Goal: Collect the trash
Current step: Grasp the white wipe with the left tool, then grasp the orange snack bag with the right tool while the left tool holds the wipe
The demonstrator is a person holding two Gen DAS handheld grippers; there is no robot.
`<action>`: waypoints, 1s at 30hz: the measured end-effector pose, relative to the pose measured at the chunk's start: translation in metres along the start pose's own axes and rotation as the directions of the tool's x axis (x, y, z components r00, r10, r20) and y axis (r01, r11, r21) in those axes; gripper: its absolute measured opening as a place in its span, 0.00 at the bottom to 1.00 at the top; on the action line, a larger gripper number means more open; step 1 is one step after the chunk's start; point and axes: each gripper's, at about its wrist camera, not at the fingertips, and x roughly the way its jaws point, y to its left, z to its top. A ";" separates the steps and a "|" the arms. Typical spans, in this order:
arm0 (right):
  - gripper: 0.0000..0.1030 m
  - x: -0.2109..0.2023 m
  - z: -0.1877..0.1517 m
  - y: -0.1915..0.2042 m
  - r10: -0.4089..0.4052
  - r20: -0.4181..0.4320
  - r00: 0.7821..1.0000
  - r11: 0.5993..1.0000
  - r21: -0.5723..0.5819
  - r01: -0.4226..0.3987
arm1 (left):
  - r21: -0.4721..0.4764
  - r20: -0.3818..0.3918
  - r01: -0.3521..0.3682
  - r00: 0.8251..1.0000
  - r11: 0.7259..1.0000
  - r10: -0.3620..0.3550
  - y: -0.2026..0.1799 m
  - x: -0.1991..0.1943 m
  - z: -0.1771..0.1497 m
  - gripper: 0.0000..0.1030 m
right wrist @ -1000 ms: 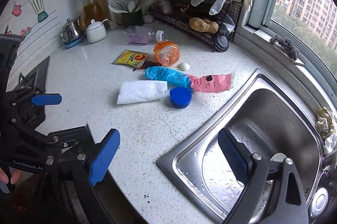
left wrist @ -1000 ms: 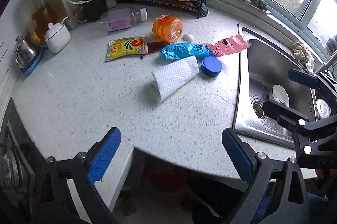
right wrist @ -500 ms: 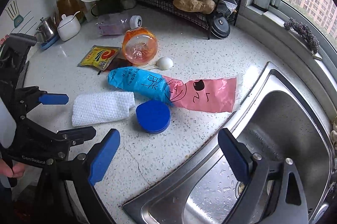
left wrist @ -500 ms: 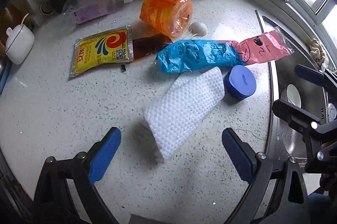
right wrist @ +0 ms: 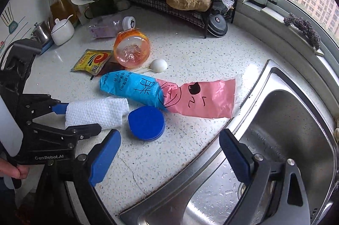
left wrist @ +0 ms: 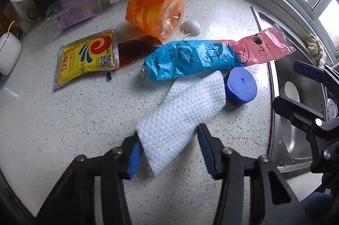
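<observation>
A folded white paper towel (left wrist: 182,114) lies on the speckled counter (left wrist: 63,119). My left gripper (left wrist: 169,150) points down over its near end. Its jaws are closing with the towel between them, and both blue pads touch its sides. The right wrist view shows the same grip (right wrist: 78,119) on the towel (right wrist: 97,112). Beside the towel lie a blue round lid (left wrist: 241,87), a blue and pink wrapper (left wrist: 190,57), an orange plastic tub (left wrist: 154,11), a yellow sachet (left wrist: 86,55) and a clear bottle (left wrist: 82,9). My right gripper (right wrist: 169,159) hangs open and empty over the sink's rim.
A steel sink (right wrist: 286,119) takes up the right side, wet inside. A black wire rack (right wrist: 186,11) stands at the back with gloves hanging above it. A white sugar pot (right wrist: 62,31), an oil carafe (right wrist: 57,2) and a utensil cup (right wrist: 101,6) line the back left wall.
Both grippers came down and forward over the trash, then held still. The left jaws, wide open half a second ago, have closed in onto the near end of the towel.
</observation>
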 end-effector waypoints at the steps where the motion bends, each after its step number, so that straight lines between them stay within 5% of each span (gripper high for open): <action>1: 0.91 -0.001 -0.001 0.001 0.000 -0.001 1.000 1.000 0.001 0.000 | -0.003 -0.006 0.004 1.000 1.000 -0.004 -0.002 0.000 0.000 0.24; 2: 0.91 -0.003 -0.001 0.001 -0.001 0.001 1.000 1.000 0.000 0.001 | -0.010 -0.013 0.009 1.000 1.000 -0.010 -0.003 -0.001 -0.002 0.15; 5: 0.91 -0.009 -0.003 0.005 0.006 0.008 1.000 1.000 -0.006 -0.006 | -0.017 -0.007 0.013 1.000 1.000 -0.013 -0.009 -0.009 -0.012 0.09; 18: 0.91 -0.018 0.056 0.041 0.098 0.056 0.994 0.990 -0.103 -0.092 | -0.171 0.109 -0.107 0.986 0.980 0.126 0.043 -0.088 -0.008 0.09; 30: 0.91 0.053 0.126 0.058 0.118 0.004 0.993 0.970 -0.213 -0.114 | -0.296 0.084 -0.143 0.981 0.944 0.174 0.105 -0.046 0.041 0.09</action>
